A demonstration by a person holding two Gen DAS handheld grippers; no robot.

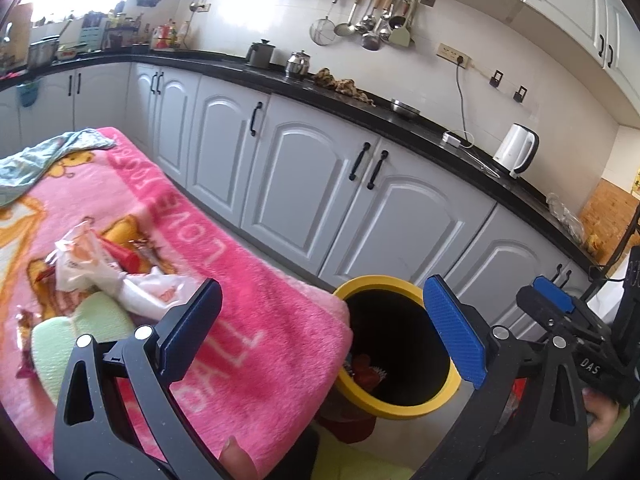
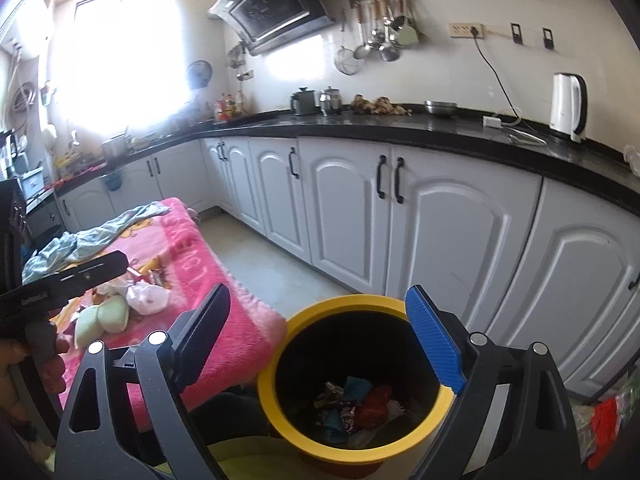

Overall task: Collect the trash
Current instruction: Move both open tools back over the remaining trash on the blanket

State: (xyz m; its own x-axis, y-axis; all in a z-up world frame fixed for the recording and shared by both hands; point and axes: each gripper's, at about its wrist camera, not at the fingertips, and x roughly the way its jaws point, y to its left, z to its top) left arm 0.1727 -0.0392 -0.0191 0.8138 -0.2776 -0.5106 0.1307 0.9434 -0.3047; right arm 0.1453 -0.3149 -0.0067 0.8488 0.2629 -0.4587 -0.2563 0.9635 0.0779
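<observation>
A yellow-rimmed black trash bin (image 2: 304, 436) stands on the floor beside a table covered by a pink blanket (image 1: 256, 320). Crumpled wrappers (image 2: 352, 404) lie inside the bin. My right gripper (image 2: 320, 336) is open and empty, right above the bin. My left gripper (image 1: 324, 328) is open and empty over the blanket's right edge; the bin (image 1: 400, 408) is just right of it. A pile of trash (image 1: 100, 272), white and orange wrappers and bags, lies on the blanket at left. It also shows in the right wrist view (image 2: 140, 296).
Pale green pads (image 1: 68, 340) lie by the trash pile. A blue-grey cloth (image 1: 44, 156) sits at the blanket's far end. White cabinets (image 2: 440, 232) with a black counter (image 2: 400, 128) run behind. A kettle (image 2: 568, 108) stands on the counter.
</observation>
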